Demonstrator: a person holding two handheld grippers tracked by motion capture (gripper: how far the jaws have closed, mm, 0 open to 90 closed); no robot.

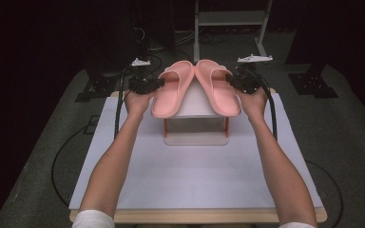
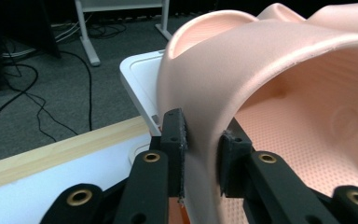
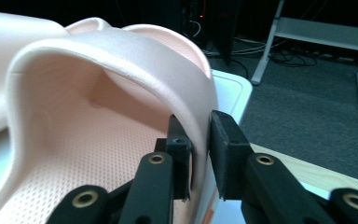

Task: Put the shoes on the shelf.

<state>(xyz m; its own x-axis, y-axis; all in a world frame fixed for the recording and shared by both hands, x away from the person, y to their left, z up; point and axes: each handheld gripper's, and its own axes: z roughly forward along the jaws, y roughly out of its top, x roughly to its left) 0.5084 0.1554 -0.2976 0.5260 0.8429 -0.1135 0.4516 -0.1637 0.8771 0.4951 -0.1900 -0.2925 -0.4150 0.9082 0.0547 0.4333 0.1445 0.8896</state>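
Surroundings: dark room with grey carpet, where black cables [image 1: 62, 156] are trailed over the floor and a white metal frame [image 1: 228, 19] is seen beyond the worktop's far edge.
Worktop: white board [image 1: 195, 175] edged in pale wood, set squarely under the high view.
Stand: a small white rack with orange legs [image 1: 196, 121] is placed near the middle of the worktop's far edge; it sits between the two grippers and carries both slippers.
Left slipper: pink slide [image 1: 173, 88], laid slanting on the rack's left slope, toe toward the far edge, touching the other slipper at the top.
Right slipper: pink slide [image 1: 217, 85], laid slanting on the rack's right slope, mirrored to the first.
Left arm: forearm is stretched from the near edge toward the far left of the rack, with the left hand [image 1: 138, 102] wrapped under the gripper.
Right arm: forearm is stretched likewise on the other side, with the right hand [image 1: 254, 102] under its gripper.
Left gripper [image 2: 204, 156]: jaws are closed onto the outer side of the left slipper's strap [image 2: 242, 70], one pad on each face.
Right gripper [image 3: 200, 154]: jaws are pinched on the outer side of the right slipper's strap [image 3: 135, 51], one pad on each face.
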